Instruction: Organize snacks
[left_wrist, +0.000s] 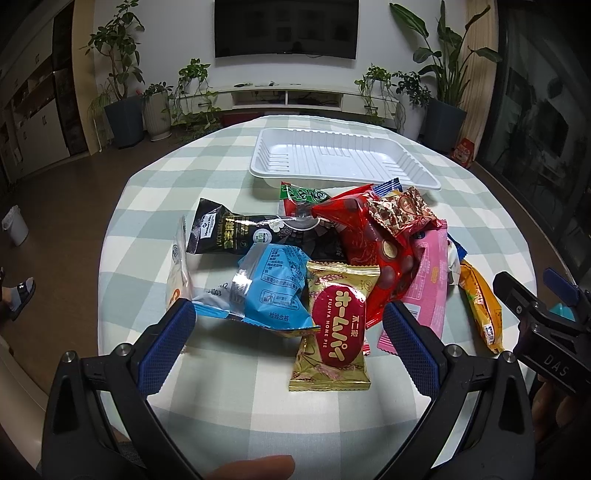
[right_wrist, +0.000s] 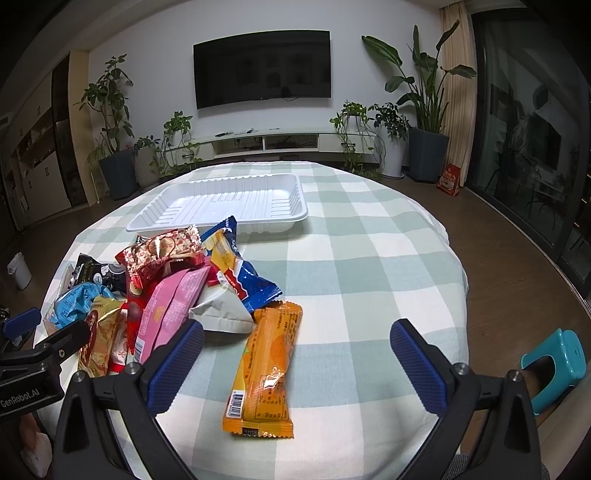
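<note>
- Checked green-and-white cloth covers the round desk (left_wrist: 155, 206), in a living room with a wall-mounted television (right_wrist: 262, 68) and potted plants along the far wall.
- Left claw (left_wrist: 290, 334) is spread wide and holds nothing; it hangs low at the near edge of the snack pile, its pads on either side of the gold pie packet (left_wrist: 334, 326) — a stance that looks aimed at that packet, which lies nearest and free on top.
- Right claw (right_wrist: 295, 360) is equally wide and empty, with the orange bar packet (right_wrist: 266, 369) lying flat on the cloth between its pads, lengthwise toward the camera; my guess is that it is lined up for a pinch across the narrow width.
- Just beyond the gold packet lie a blue packet (left_wrist: 266, 291) to the left and a red chocolate-ball bag (left_wrist: 373, 251) and pink packet (left_wrist: 424, 284) to the right, overlapping one another.
- Farther in the pile sit a black packet (left_wrist: 255, 232), a small red-and-gold packet (left_wrist: 400, 210) on top, and a green one (left_wrist: 304, 194) touching the tray's near wall.
- White plastic tray (left_wrist: 343, 177) stands on the far side of the pile with nothing in it — likely the place the snacks go, so the sorting has barely begun.
</note>
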